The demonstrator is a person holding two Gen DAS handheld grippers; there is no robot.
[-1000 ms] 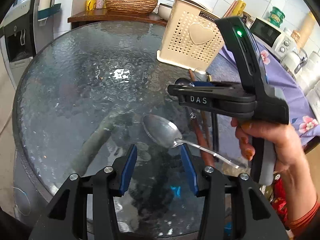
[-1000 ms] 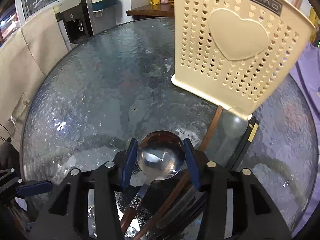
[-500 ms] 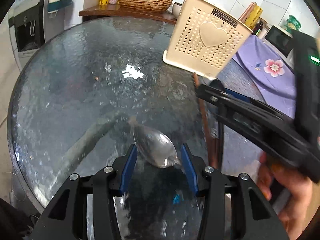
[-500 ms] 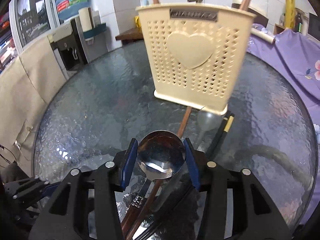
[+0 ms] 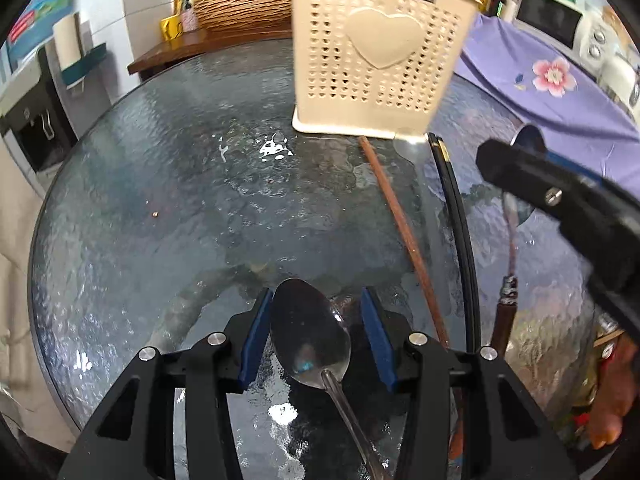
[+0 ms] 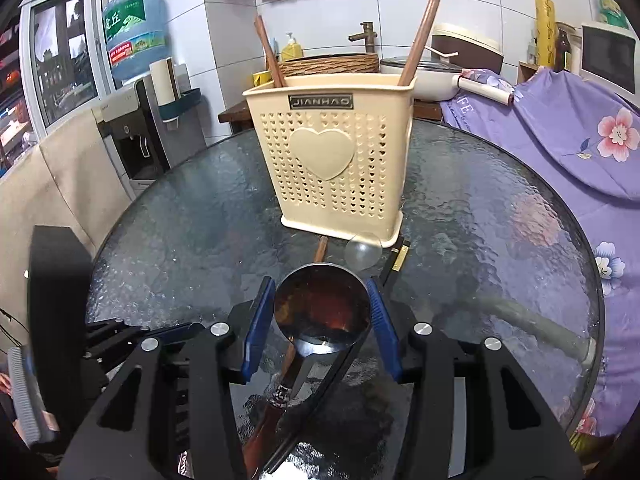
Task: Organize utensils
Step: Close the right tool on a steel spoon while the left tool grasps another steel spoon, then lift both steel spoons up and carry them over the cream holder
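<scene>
Left gripper: jaws apart around spoon; grip unclear, handle trails back.
Right gripper: clamped on ladle bowl (nearer arm).
Holder: upright just beyond ladle, opening upward.
Table: chopsticks at holder's foot.

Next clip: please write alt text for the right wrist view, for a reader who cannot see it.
The right gripper holds a round steel ladle by its bowl above a glass table, facing a cream perforated utensil holder with two wooden handles standing in it. A clear spoon, a brown stick and black chopsticks lie at the holder's base.
</scene>
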